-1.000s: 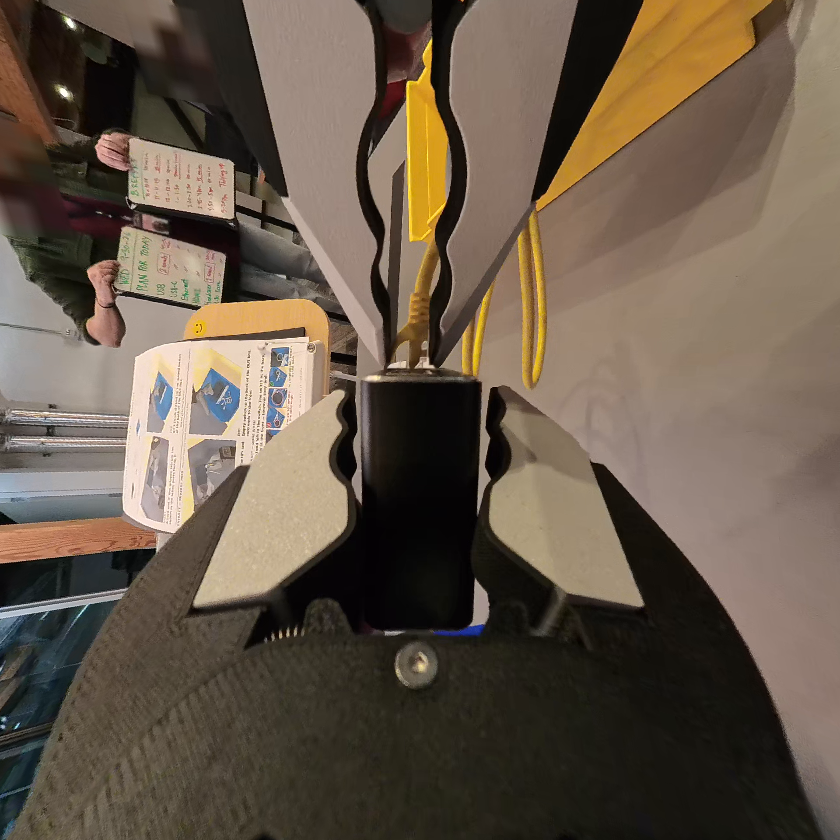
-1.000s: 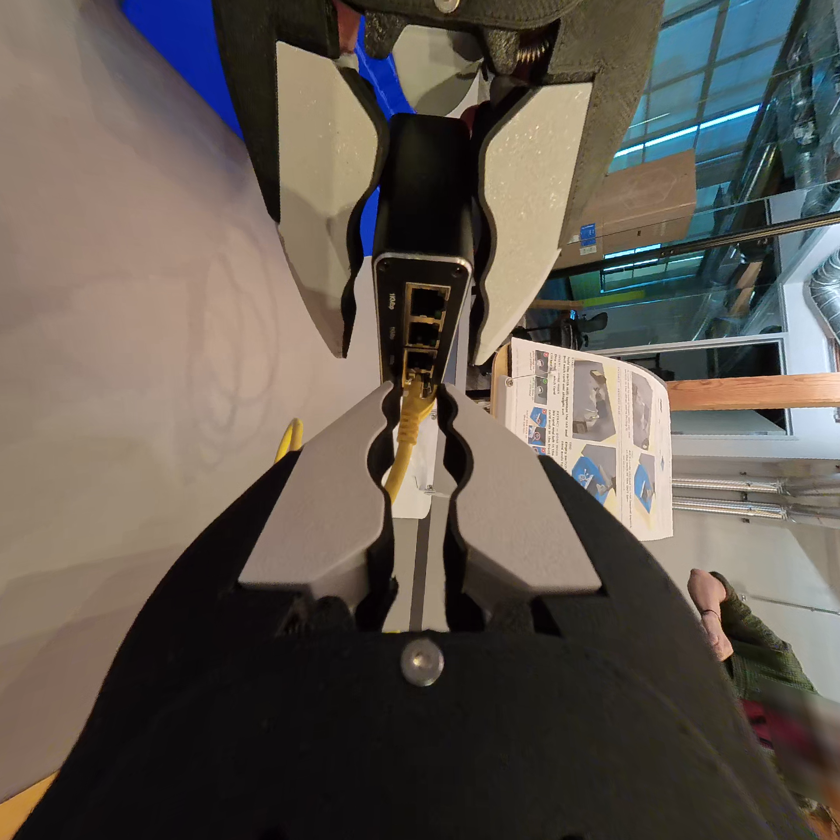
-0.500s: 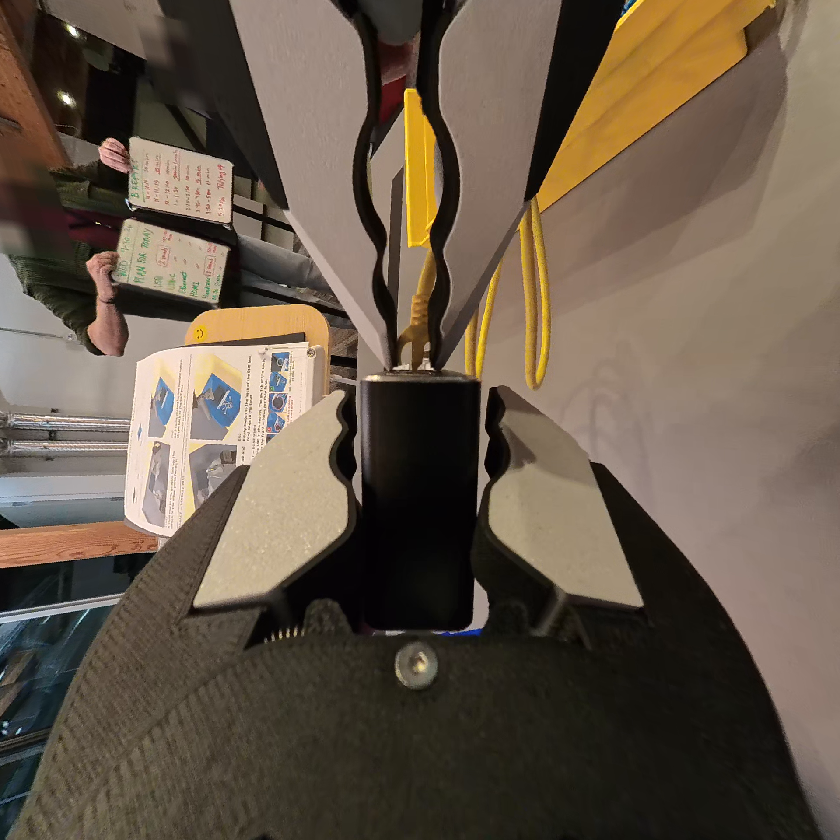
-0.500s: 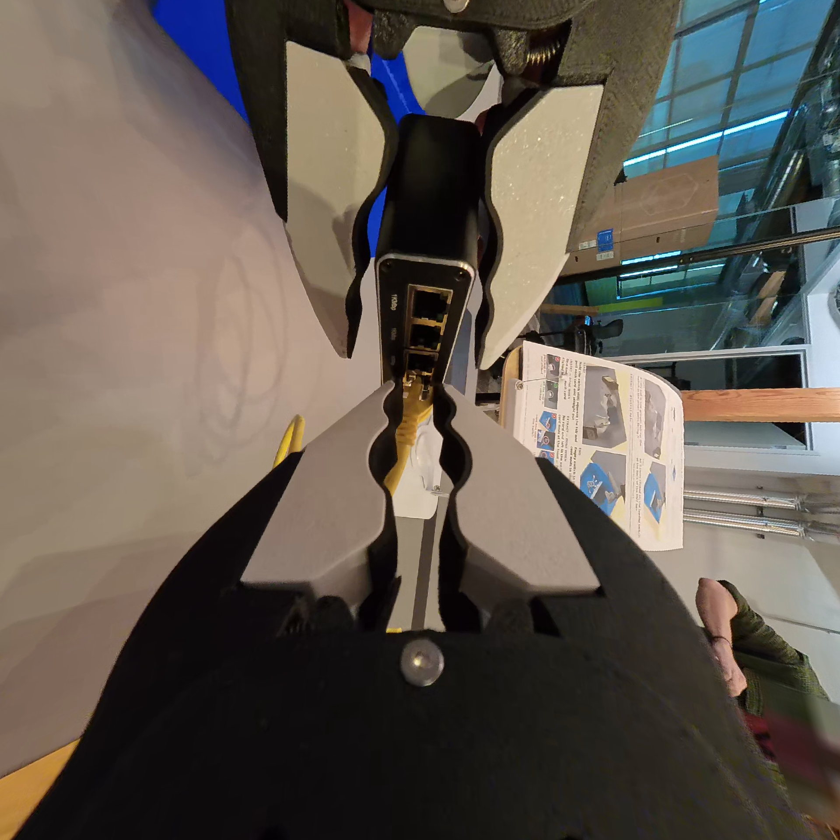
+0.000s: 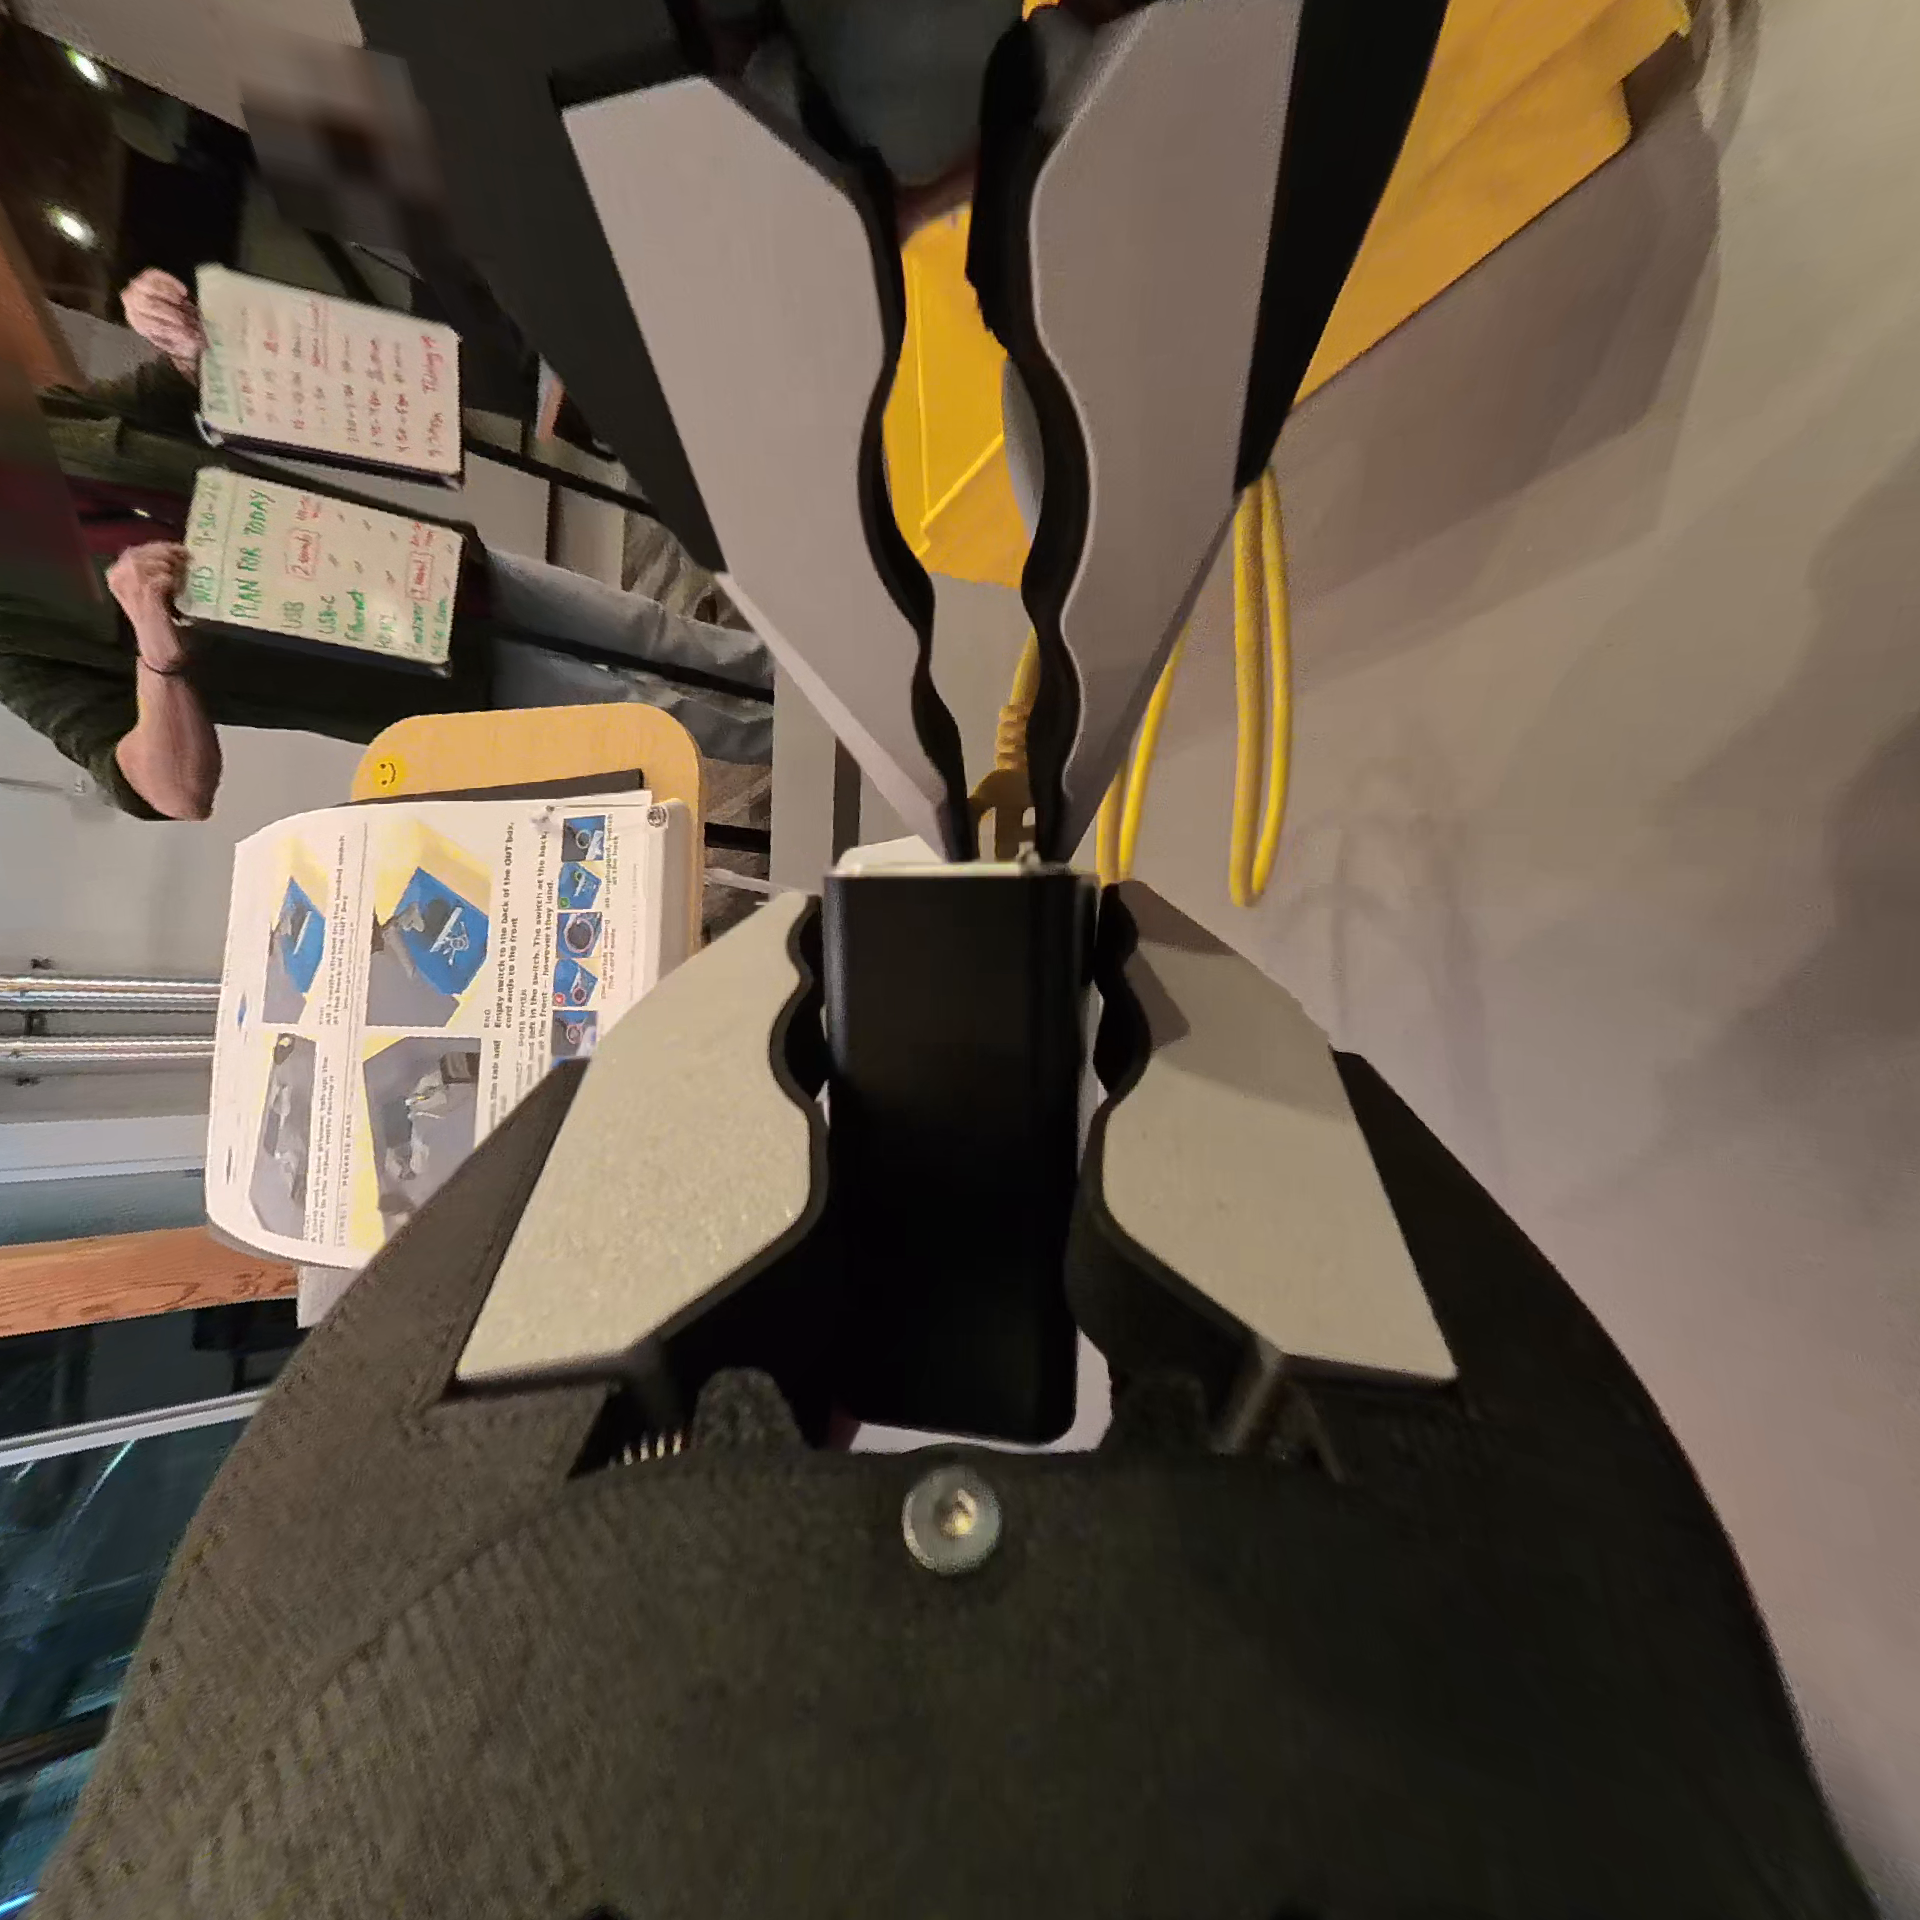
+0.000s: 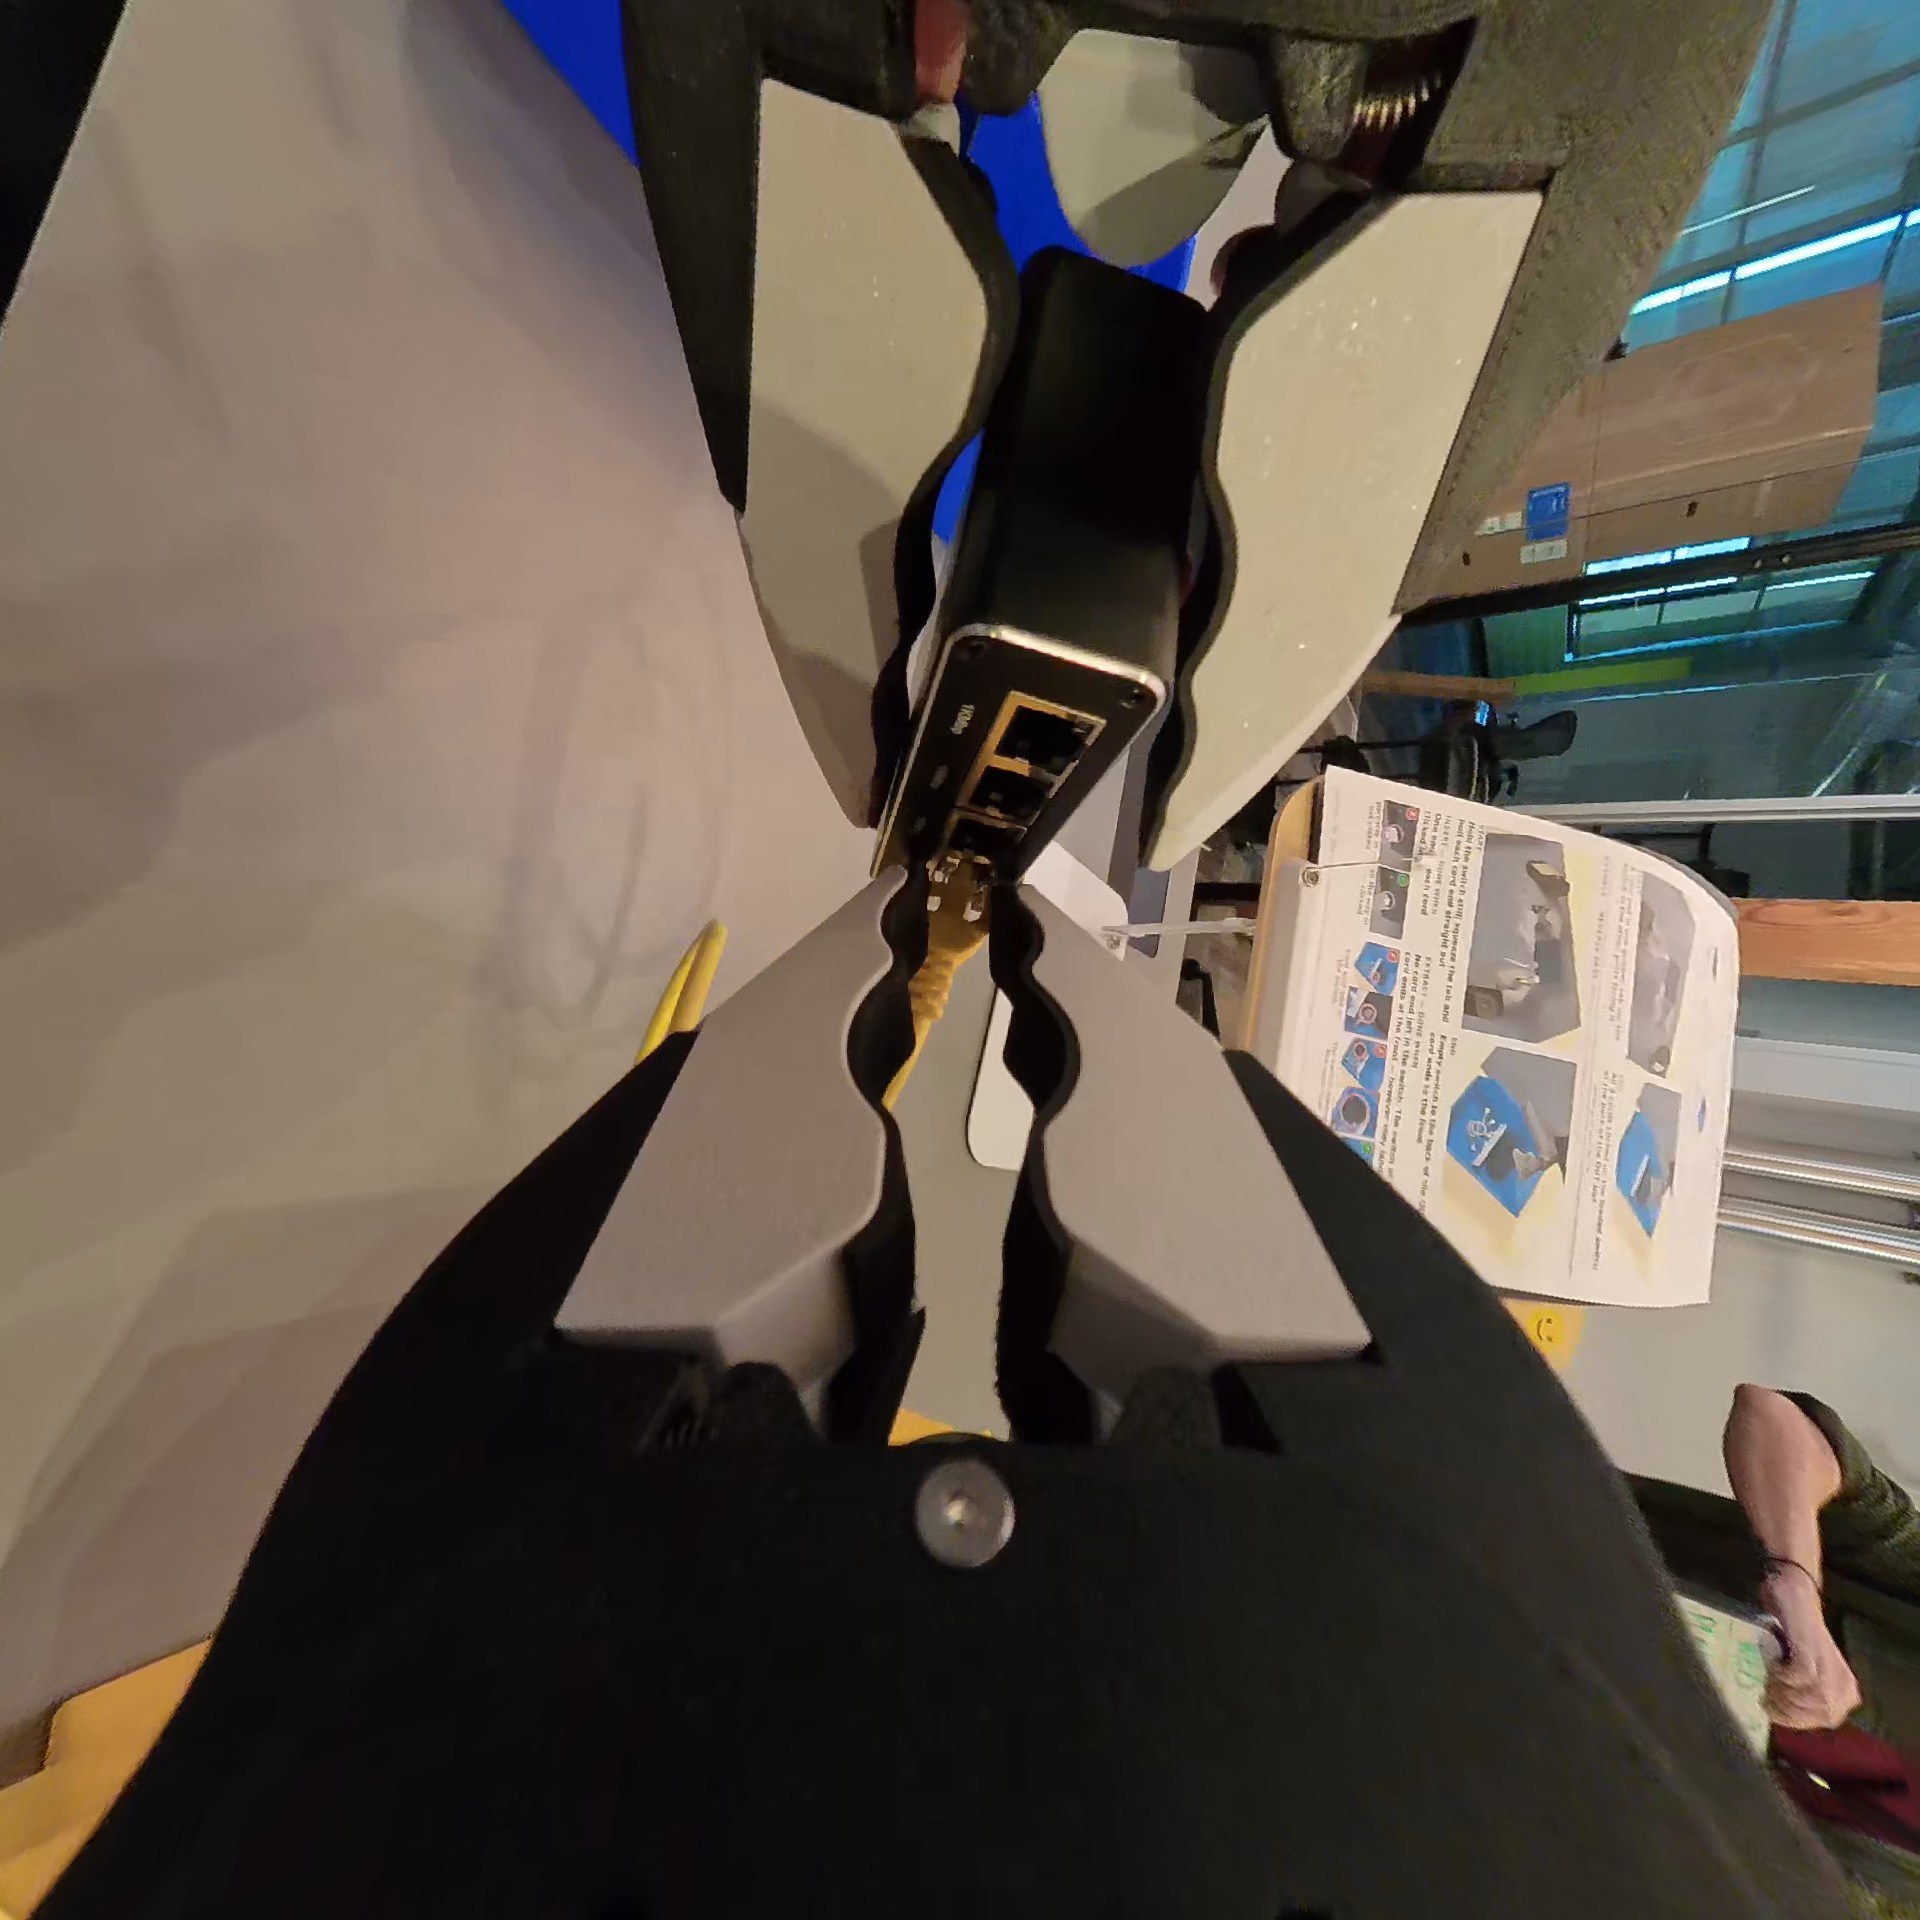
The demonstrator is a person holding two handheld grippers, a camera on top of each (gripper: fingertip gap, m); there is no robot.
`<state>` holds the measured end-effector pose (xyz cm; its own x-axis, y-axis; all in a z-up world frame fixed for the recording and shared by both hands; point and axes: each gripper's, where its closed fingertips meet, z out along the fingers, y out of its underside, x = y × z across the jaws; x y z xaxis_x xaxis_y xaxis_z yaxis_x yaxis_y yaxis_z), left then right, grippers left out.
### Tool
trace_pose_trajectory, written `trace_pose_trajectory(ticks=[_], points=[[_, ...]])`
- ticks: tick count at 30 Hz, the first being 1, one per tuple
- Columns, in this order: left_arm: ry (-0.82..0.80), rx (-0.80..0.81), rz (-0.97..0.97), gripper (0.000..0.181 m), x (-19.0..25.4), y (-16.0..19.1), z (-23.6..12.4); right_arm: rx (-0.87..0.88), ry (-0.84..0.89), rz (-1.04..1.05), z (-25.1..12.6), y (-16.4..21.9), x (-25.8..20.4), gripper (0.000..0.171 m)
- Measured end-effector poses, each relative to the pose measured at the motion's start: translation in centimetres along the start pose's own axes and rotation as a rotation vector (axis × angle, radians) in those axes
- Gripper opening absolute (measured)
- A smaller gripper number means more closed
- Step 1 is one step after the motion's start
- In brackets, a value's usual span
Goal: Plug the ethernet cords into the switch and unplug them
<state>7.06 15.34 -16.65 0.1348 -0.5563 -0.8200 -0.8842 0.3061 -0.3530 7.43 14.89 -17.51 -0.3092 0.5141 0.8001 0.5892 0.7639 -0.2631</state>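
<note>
My left gripper is shut on a black switch, gripping its two long sides. In the right wrist view the switch shows its port face with three stacked ports, tilted to the left. My right gripper is shut on the plug of a yellow ethernet cord, right at the lowest port. I cannot tell how deep the plug sits. The two upper ports are empty. In the left wrist view the right gripper comes in from above, with the cord between its fingers.
The rest of the yellow cord hangs in loops against the grey table. A yellow bin and a blue bin are behind the grippers. A printed instruction sheet stands nearby. A person holds two whiteboards in the background. Only a small space, under 4 cm, lies between the two pairs of fingers.
The switch has tilted and come closer in the right wrist view. In the left wrist view the right gripper has shifted right. Both grips are unchanged.
</note>
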Motion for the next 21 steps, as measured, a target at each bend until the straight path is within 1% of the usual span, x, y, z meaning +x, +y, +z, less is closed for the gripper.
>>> trace_pose_trajectory(ticks=[5, 8, 11, 14, 18, 19, 20, 21], points=[[-0.061, -0.041, 0.044, 0.048, -0.1, 0.7, 0.5, -0.053, 0.009, -0.005, 0.5, 0.7, 0.2, 0.008], [-0.06, -0.045, 0.041, 0.048, 0.2, 0.9, 0.9, -0.057, -0.015, 0.036, 0.7, 1.0, -0.2, 0.008], [-0.066, -0.026, 0.027, 0.048, 0.5, 0.8, 0.9, 0.025, -0.062, 0.159, 0.5, 1.0, -0.4, 0.008], [-0.038, 0.001, 0.004, 0.047, 1.0, 0.7, 1.0, 0.127, -0.127, 0.26, 0.3, 0.9, -0.9, 0.008], [-0.002, 0.023, -0.023, 0.046, 1.4, 0.4, 0.9, 0.238, -0.194, 0.355, -0.1, 0.7, -1.1, 0.008], [-0.01, 0.018, -0.025, 0.046, 1.2, 0.5, 0.9, 0.25, -0.188, 0.372, -0.1, 0.7, -1.0, 0.008], [-0.014, 0.002, -0.02, 0.046, 1.2, 0.8, 1.1, 0.212, -0.169, 0.347, 0.2, 1.0, -1.0, 0.008], [-0.004, -0.013, -0.024, 0.046, 1.5, 1.0, 1.3, 0.136, -0.141, 0.275, 0.6, 1.2, -1.2, 0.008]])
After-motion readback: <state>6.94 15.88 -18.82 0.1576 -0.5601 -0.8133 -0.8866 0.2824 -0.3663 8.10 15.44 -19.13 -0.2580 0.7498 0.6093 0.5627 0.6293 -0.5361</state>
